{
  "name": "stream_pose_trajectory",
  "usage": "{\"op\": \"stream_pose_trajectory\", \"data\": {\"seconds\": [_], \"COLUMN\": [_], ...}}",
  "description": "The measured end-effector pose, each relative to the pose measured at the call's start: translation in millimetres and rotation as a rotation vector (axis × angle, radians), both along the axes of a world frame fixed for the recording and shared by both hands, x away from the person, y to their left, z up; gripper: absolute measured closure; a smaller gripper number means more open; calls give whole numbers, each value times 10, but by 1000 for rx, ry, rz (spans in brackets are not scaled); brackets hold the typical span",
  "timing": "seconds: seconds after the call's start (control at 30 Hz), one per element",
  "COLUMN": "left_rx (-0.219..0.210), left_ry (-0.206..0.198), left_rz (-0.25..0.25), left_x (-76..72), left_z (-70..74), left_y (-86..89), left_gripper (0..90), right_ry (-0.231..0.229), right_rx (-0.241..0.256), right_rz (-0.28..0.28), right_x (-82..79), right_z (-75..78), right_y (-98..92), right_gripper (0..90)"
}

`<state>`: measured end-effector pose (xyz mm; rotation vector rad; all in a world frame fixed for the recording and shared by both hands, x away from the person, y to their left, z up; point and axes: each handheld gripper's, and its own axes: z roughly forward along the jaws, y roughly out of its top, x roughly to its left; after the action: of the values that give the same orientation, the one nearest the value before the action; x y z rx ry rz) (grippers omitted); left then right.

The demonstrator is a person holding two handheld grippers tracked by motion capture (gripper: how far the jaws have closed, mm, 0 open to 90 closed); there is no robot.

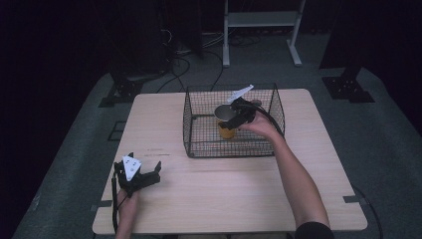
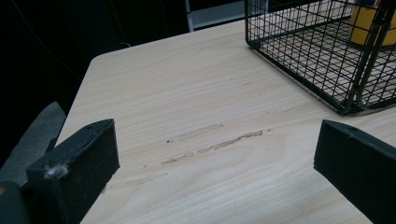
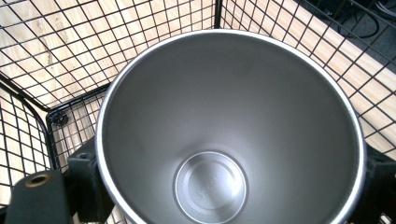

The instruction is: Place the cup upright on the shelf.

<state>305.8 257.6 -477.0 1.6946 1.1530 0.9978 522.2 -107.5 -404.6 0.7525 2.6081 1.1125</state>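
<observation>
Nearest, the left hand-held gripper point(image 1: 142, 175) is rested on the wooden surface point(image 1: 224, 194), jaws spread wide, nothing between them. Farther on, inside the wire basket point(image 1: 199, 149), a steel cup point(image 1: 226, 112) is pinched by the right hand-held gripper point(image 1: 238, 115), its jaws pressed against opposite sides of the wall just under the rim point(image 3: 229, 35). A yellow cup point(image 1: 226, 131) is seen just below it on the basket floor. The steel cup is judged light, rigid and slick, so a firm squeeze across the wall near the rim seems best.
</observation>
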Motion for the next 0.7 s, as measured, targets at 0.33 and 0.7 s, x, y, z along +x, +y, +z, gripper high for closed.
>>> {"op": "stream_pose_trajectory", "data": {"seconds": [0.33, 0.7], "left_rx": [2, 1], "left_ry": [0, 1], "left_rz": [-1, 0], "left_x": [0, 2], "left_z": [0, 0], "left_y": [-1, 0], "left_gripper": [0, 0], "right_ry": [-11, -24], "right_rx": [-5, 37], "right_rz": [-10, -9], "right_x": [-25, -67], "right_z": [49, 127], "right_y": [-15, 6], "right_gripper": [32, 20]}}
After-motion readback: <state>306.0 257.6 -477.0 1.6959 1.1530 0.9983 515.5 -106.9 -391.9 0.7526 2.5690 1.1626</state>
